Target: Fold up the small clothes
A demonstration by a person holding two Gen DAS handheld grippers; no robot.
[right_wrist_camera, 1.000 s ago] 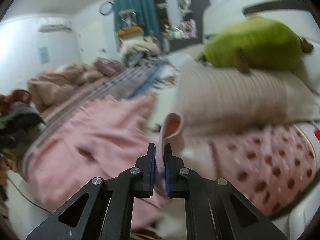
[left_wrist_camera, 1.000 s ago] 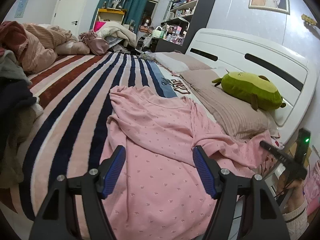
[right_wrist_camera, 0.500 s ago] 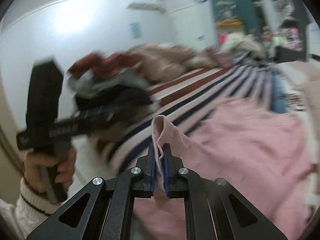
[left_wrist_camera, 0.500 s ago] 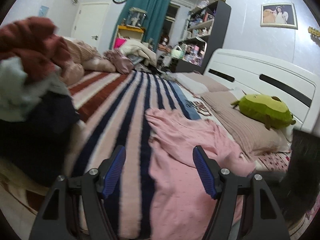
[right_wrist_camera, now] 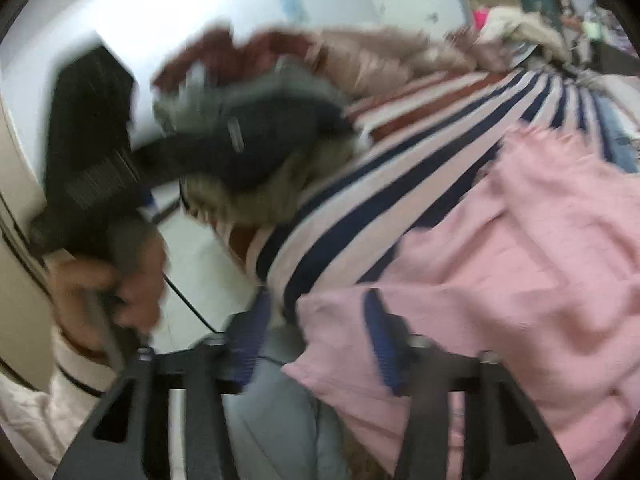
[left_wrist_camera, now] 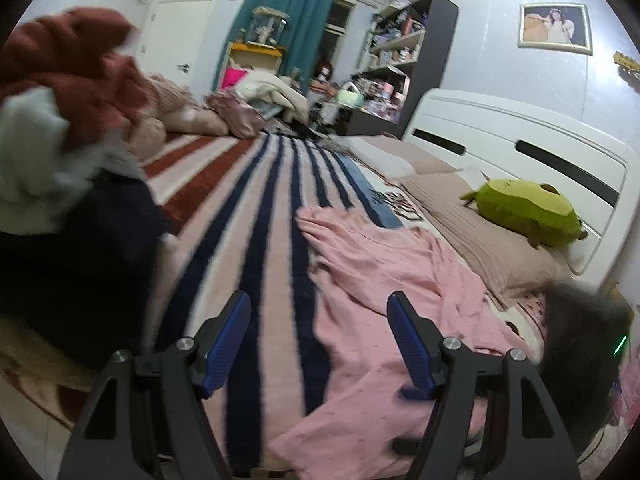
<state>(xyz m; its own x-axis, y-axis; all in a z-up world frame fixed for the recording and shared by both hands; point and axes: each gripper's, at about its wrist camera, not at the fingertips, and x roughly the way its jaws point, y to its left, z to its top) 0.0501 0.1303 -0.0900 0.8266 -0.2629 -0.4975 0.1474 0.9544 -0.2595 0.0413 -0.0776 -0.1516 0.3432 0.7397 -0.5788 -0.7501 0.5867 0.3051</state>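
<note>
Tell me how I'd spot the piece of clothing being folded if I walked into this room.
Find the bed with the white headboard and striped blanket. Near its foot edge, beside the beige pillow with the green plush toy, lies the pink garment, spread out and rumpled. It is the only pale pink, finely dotted cloth; the clothes pile opposite is dark and rust-red.

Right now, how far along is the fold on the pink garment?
Early. Done: the pink garment lies spread on the striped blanket, one edge flipped over but rumpled. In hand: nothing; left gripper and right gripper both open. Left: all remaining folds, then the clothes pile.
</note>
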